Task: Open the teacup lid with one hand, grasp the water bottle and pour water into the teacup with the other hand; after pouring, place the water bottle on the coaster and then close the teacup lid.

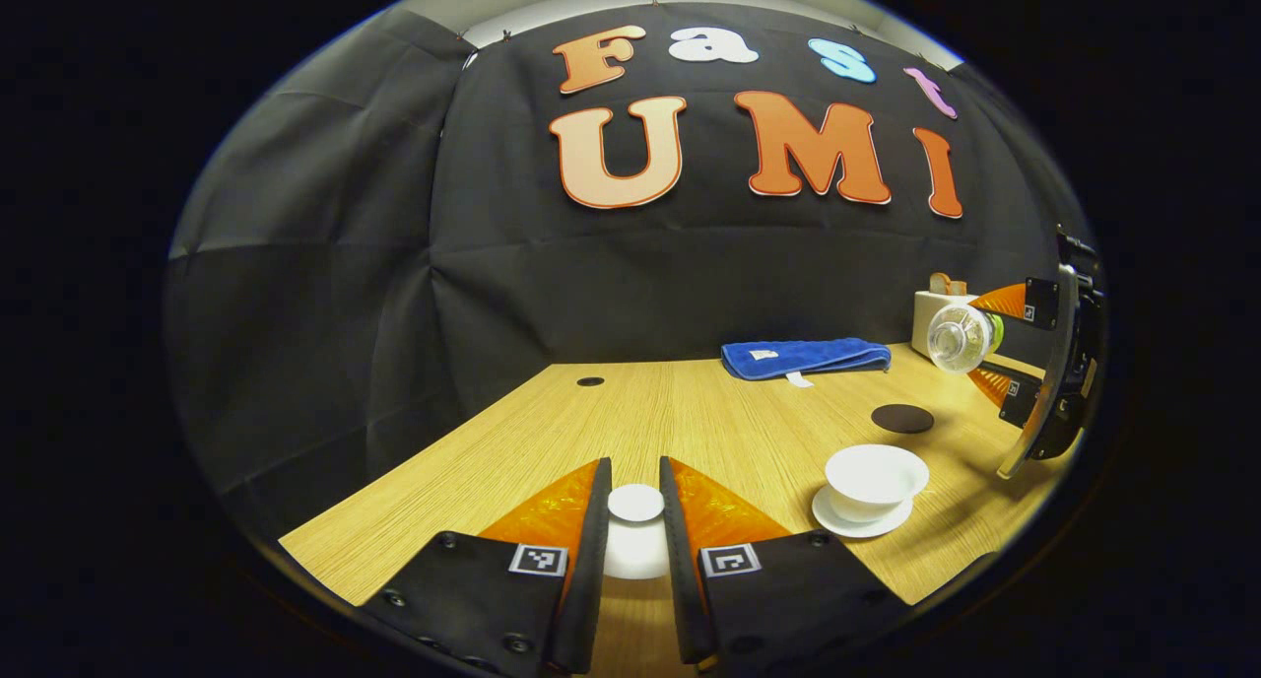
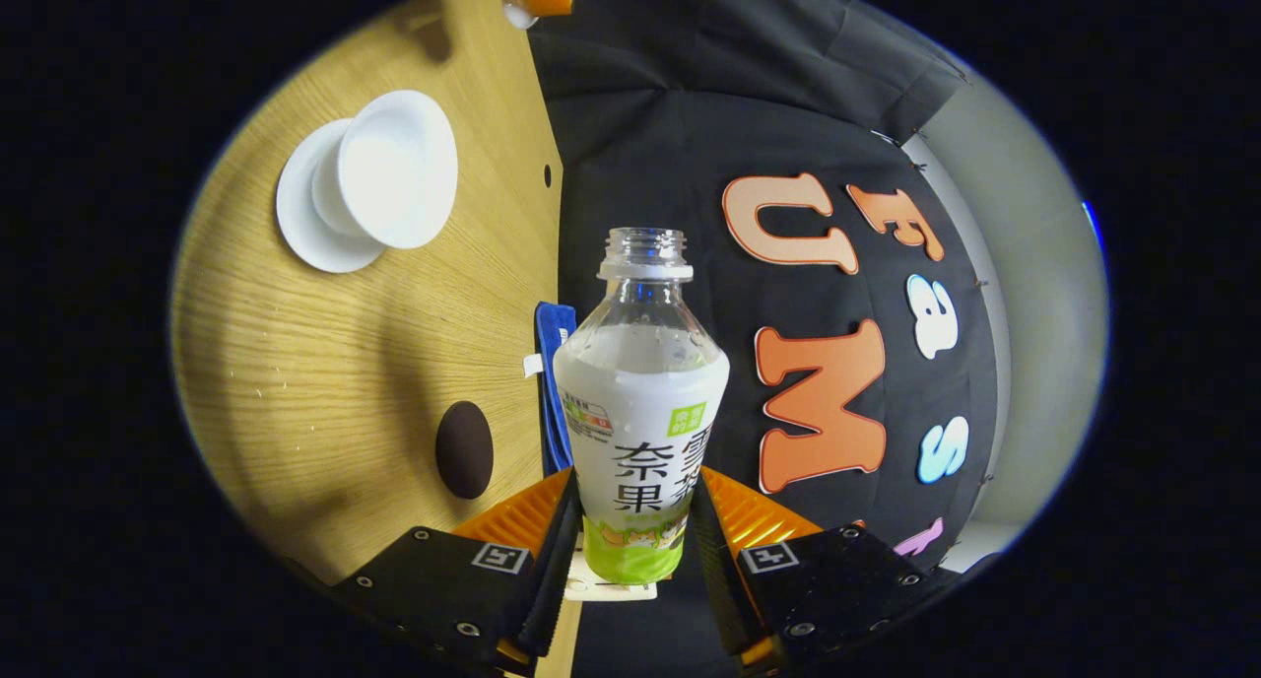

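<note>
Left gripper (image 1: 635, 520) clamped on lid (image 1: 635, 504), bottom centre. Right gripper (image 2: 630, 550) clamped on bottle (image 2: 640, 412), tipped sideways, mouth open. Uncovered cup (image 2: 394, 180) upper left; coaster (image 2: 464, 449) lower left.

Left gripper (image 1: 635, 530): two wedge-shaped fingers on matte black mounts, each mount carried a small square black-and-white fiducial tag and round screw heads along the lower edge; finger faces had a ribbed diamond texture. Right gripper (image 2: 630, 550): same build, tagged black mounts, visible screws. In the left gripper view its body (image 1: 1059, 363) looked black with a curved metal-looking bar.
</note>
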A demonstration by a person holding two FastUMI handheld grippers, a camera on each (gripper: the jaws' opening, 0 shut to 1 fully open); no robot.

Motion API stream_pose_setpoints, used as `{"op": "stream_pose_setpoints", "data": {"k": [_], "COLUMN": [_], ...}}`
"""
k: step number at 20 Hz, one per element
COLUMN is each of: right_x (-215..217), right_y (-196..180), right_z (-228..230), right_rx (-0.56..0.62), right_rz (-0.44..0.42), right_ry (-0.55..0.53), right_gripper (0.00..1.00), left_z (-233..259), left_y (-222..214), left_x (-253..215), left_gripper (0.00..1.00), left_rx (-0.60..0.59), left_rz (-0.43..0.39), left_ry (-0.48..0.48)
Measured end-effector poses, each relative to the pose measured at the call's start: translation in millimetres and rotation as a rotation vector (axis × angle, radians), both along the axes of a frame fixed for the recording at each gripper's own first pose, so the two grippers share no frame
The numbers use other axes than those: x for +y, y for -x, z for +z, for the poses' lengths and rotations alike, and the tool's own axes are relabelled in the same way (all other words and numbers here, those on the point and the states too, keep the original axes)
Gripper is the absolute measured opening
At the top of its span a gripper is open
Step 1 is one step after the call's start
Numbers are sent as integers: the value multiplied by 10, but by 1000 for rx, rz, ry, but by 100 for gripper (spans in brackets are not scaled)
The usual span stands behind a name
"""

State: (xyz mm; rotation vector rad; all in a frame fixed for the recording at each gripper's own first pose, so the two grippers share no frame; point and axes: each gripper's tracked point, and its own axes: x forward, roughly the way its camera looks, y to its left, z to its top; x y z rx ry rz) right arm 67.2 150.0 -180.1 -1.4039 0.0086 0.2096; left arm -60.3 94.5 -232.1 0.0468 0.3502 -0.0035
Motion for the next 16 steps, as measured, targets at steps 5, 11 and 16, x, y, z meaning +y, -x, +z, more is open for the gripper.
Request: {"op": "stream_pose_setpoints", "data": {"k": [5,11,16], "right_x": [104,210,222], "right_y": [-20,-58,-69], "right_z": [151,294,358], "right_rx": [-73,-135,-170], "right_rz": [56,106,129], "right_ry": [86,154,190], "right_gripper": [63,64,63], "left_z": [6,41,72], "left_y": [33,62,88], "left_x": [49,89,107], "left_gripper": [33,35,35], "left_rx": [2,-3,-6], "left_rz": [5,7,10], "left_ry": [5,10,7]}}
